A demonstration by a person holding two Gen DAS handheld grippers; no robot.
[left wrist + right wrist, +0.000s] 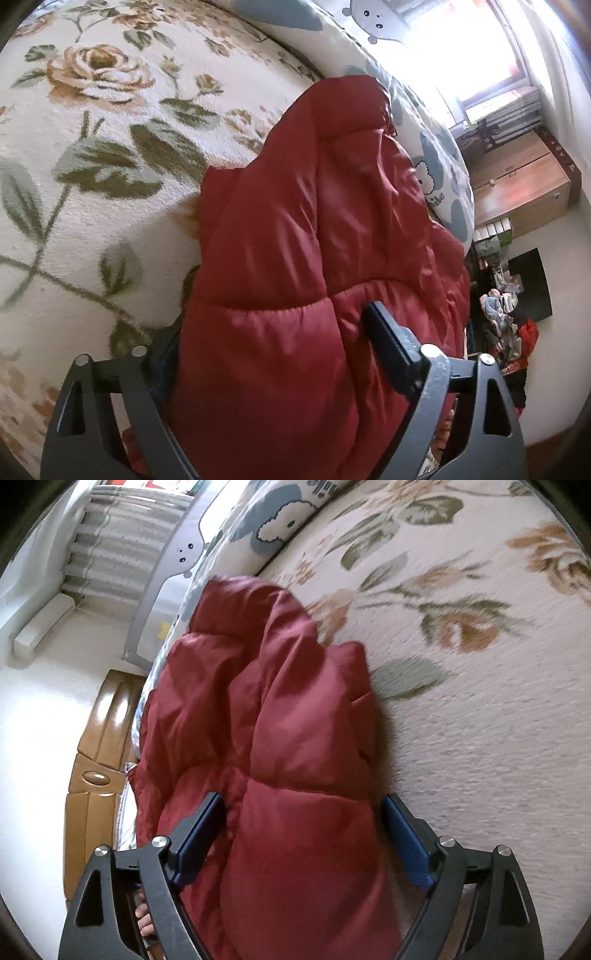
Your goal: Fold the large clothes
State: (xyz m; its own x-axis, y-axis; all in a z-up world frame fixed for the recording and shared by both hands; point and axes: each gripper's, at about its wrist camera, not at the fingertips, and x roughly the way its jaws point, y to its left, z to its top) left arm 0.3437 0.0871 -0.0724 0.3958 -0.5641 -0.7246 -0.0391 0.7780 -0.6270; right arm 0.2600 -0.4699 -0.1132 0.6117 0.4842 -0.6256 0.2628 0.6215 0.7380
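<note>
Red puffer jacket (295,258), bunched between the spread, unclamped jaws of left gripper (280,350) and right gripper (303,834), lying on floral bedspread (92,147): likely light, springy, slippery; best pinched along quilted seams.

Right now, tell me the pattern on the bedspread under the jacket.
Cream bedspread with tan roses and green leaves, clearest in the left wrist view.

Jacket at the bed's edge, a gripper at each end

The puffer jacket (295,229) lies on the blanket (92,155) along the bed's edge, its bulk between both grippers' fingers; the pillow (436,155) lies beyond it, the wooden cabinet (517,184) on the floor beside.
</note>
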